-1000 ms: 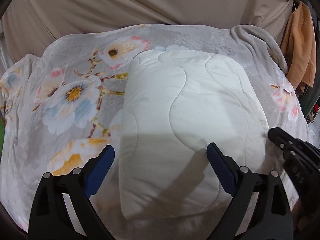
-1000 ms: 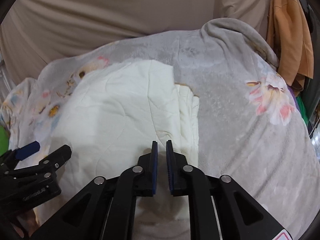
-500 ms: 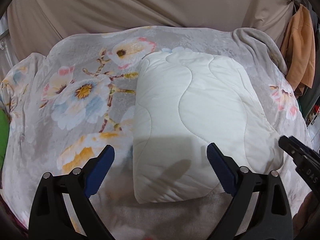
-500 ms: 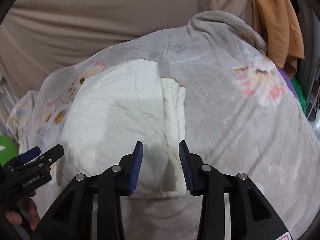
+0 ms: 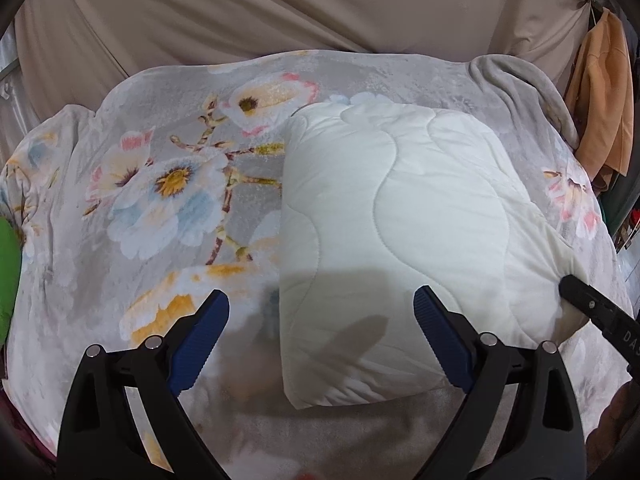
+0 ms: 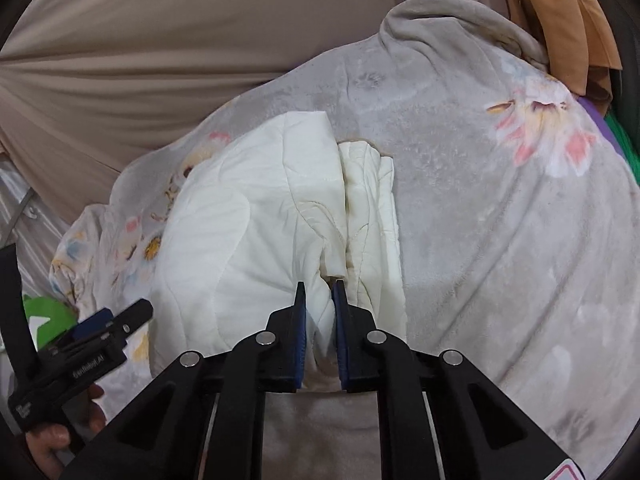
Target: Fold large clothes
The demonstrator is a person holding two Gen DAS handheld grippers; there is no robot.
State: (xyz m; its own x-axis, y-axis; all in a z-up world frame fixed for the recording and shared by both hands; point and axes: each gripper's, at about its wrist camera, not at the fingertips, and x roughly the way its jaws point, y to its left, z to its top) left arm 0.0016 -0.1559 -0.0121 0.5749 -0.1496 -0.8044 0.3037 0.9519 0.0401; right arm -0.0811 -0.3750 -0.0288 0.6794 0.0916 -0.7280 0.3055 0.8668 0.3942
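Note:
A white quilted blanket (image 5: pixel 400 224) lies folded into a thick rectangle on the floral grey bedspread (image 5: pixel 168 200). My left gripper (image 5: pixel 320 336) is open and empty, hovering above the blanket's near left corner. In the right wrist view the folded blanket (image 6: pixel 248 232) shows its stacked layers on the right side. My right gripper (image 6: pixel 318 292) is shut on the blanket's top layer at the near right edge. The right gripper's tip also shows in the left wrist view (image 5: pixel 576 292) against that edge.
A beige curtain (image 5: pixel 280 12) hangs behind the bed. Orange clothes (image 5: pixel 604 92) hang at the far right. A green item (image 5: pixel 8 276) lies at the bed's left edge. The bedspread (image 6: pixel 500 208) right of the blanket is bare.
My right gripper opened half a second ago, moved in and has now closed on the blanket's right edge. The left gripper has pulled back and left, staying open.

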